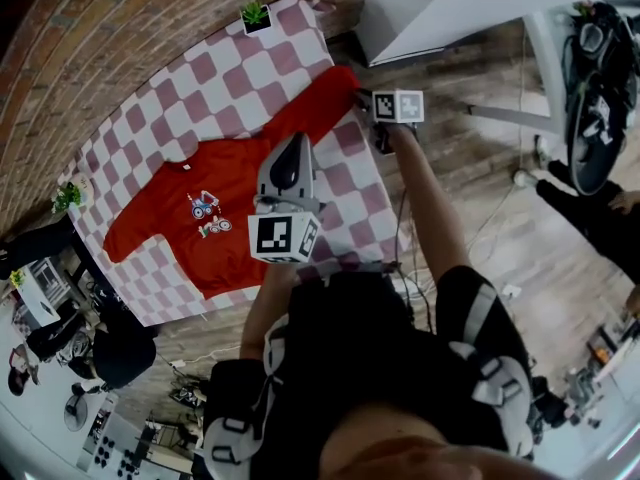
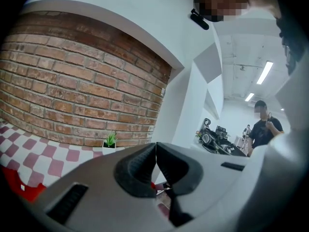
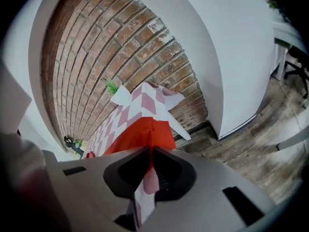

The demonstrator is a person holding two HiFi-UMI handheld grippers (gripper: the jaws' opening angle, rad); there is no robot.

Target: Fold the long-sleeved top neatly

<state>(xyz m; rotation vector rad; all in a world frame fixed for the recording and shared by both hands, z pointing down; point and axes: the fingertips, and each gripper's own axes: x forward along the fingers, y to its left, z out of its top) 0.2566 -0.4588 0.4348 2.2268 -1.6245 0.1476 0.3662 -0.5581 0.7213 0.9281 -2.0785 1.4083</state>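
A red long-sleeved top (image 1: 230, 183) with a small print on the chest lies flat, sleeves spread, on a table under a pink-and-white checked cloth (image 1: 200, 78). My right gripper (image 1: 368, 98) is at the end of the right sleeve by the table's corner. In the right gripper view it (image 3: 150, 151) is shut on the red sleeve (image 3: 145, 132), with a fold of checked cloth (image 3: 147, 192) showing under the jaws. My left gripper (image 1: 296, 140) hovers above the top's right side. In its own view it (image 2: 156, 151) is shut with nothing between the jaws, and the top (image 2: 21, 187) shows at the lower left.
A small potted plant (image 1: 256, 14) stands at the table's far corner by the brick wall, another (image 1: 68, 196) at the left end. A white desk (image 1: 450, 8) and stacked gear (image 1: 595, 78) stand to the right. A person (image 2: 263, 129) is in the background.
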